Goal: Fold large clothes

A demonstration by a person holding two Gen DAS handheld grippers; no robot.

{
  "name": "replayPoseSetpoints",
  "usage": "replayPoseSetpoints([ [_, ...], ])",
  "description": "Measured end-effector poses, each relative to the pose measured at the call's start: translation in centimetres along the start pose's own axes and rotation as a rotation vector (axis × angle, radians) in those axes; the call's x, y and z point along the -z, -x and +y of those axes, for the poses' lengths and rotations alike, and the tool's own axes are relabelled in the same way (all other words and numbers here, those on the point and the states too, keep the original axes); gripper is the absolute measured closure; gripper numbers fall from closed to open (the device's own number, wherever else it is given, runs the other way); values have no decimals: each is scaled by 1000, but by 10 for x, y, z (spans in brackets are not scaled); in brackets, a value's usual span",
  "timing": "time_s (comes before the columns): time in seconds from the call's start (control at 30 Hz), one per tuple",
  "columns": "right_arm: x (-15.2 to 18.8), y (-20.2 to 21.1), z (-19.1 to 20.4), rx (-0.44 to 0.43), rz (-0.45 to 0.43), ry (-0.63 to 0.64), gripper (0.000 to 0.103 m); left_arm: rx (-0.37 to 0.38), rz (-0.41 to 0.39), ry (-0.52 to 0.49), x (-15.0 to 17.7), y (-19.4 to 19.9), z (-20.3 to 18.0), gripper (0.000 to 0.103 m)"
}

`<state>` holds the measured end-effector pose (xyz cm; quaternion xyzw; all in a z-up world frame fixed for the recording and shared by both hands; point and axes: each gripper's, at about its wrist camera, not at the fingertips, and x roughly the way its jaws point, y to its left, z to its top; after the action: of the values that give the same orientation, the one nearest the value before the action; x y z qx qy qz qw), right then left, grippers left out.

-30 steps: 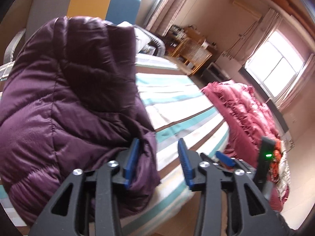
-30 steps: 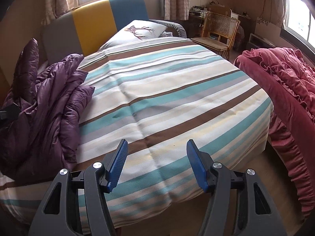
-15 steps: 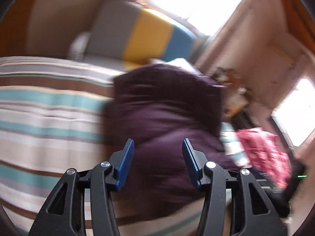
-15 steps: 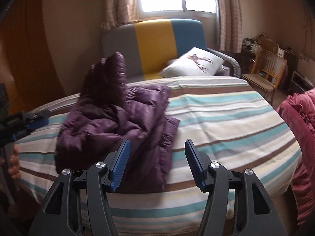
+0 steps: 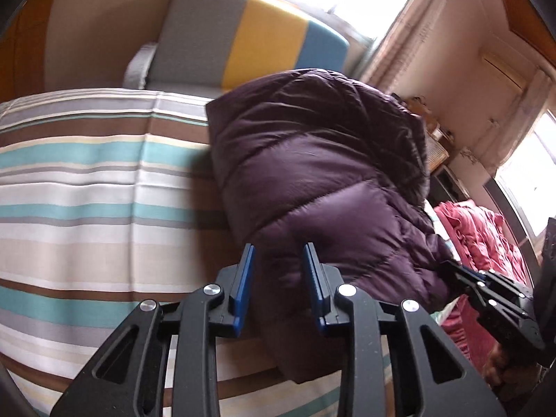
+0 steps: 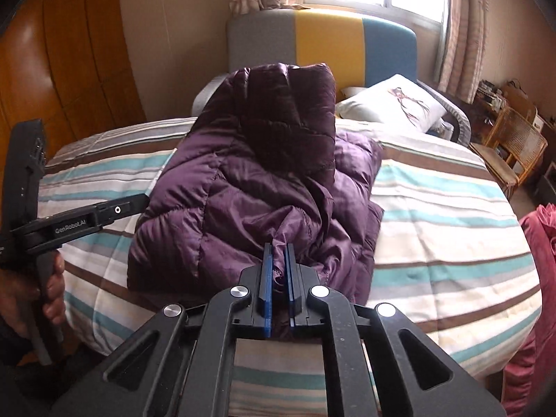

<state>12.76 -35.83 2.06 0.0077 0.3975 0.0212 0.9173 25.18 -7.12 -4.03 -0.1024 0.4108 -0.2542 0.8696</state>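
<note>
A puffy purple down jacket lies bunched on the striped bed, one part standing up toward the headboard. My left gripper is closing on the jacket's near edge, and the padded fabric fills the gap between its blue pads. In the right wrist view the left gripper touches the jacket's left side. My right gripper is shut on a thin fold at the jacket's front. In the left wrist view the right gripper meets the jacket's right edge.
A grey, yellow and blue headboard stands behind the bed, with a white pillow beside it. A red quilt hangs at the right. A rattan chair stands at the far right, a wooden wardrobe at the left. A hand grips the left tool.
Both grippers have swung in onto the jacket. The right jaws went from wide apart to shut on a fold. The left jaws narrowed around the jacket's edge.
</note>
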Motion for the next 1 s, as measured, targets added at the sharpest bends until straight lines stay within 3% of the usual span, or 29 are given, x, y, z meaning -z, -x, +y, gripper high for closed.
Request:
replayPoseSetpoints([
  [0.27, 38, -20, -27, 22, 77, -105, 98, 25, 25, -87, 11, -13, -30, 77],
  [0.5, 65, -62, -41, 61, 109, -139, 99, -55, 11, -199, 26, -33, -58, 76],
  [0.67, 72, -71, -41, 82, 71, -149, 98, -115, -7, -223, 33, -45, -64, 76],
  [1.0, 64, -54, -39, 95, 84, -184, 98, -148, -21, -222, 33, -38, -71, 76],
])
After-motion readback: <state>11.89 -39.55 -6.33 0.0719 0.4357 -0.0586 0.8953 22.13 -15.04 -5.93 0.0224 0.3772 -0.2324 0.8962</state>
